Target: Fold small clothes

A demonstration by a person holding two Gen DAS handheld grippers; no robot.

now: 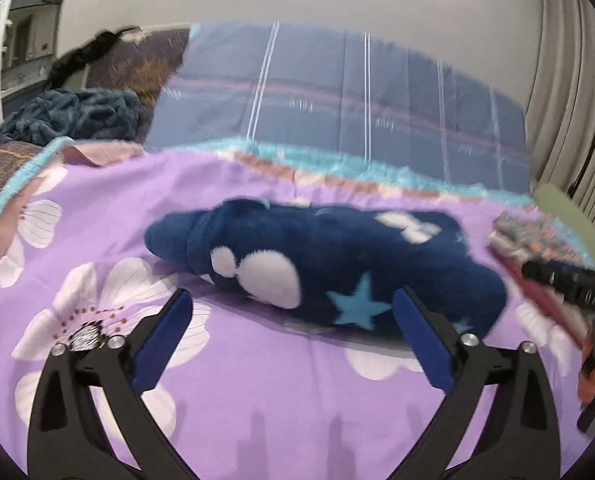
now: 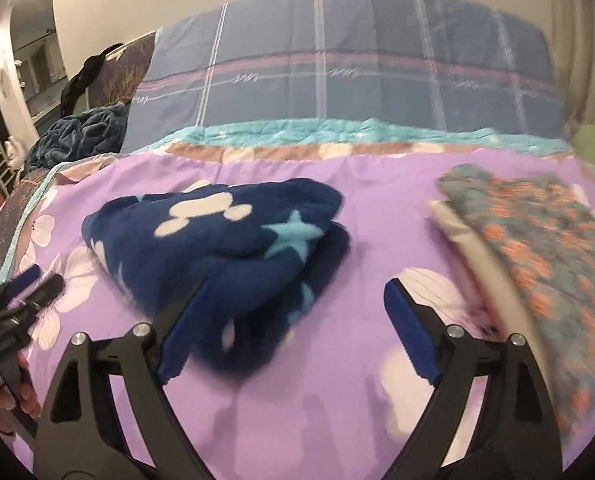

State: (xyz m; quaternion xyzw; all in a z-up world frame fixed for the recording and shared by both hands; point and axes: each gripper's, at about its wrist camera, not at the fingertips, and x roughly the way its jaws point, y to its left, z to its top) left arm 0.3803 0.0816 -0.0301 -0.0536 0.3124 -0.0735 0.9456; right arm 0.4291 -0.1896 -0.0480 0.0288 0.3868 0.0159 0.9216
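On the bed's purple flowered sheet (image 2: 377,208), the left tool (image 1: 293,320) hovers with its blue pads spread wide and nothing between them, just short of the folded navy fleece garment (image 1: 337,264), which lies bunched in the middle of the sheet. The right tool (image 2: 293,308) is also spread wide, its left pad touching or overlapping the garment's near edge without pinching it. To its right lies a folded floral-patterned cloth (image 2: 537,248).

Bedroom: bed (image 2: 257,420), quilt (image 2: 357,68).
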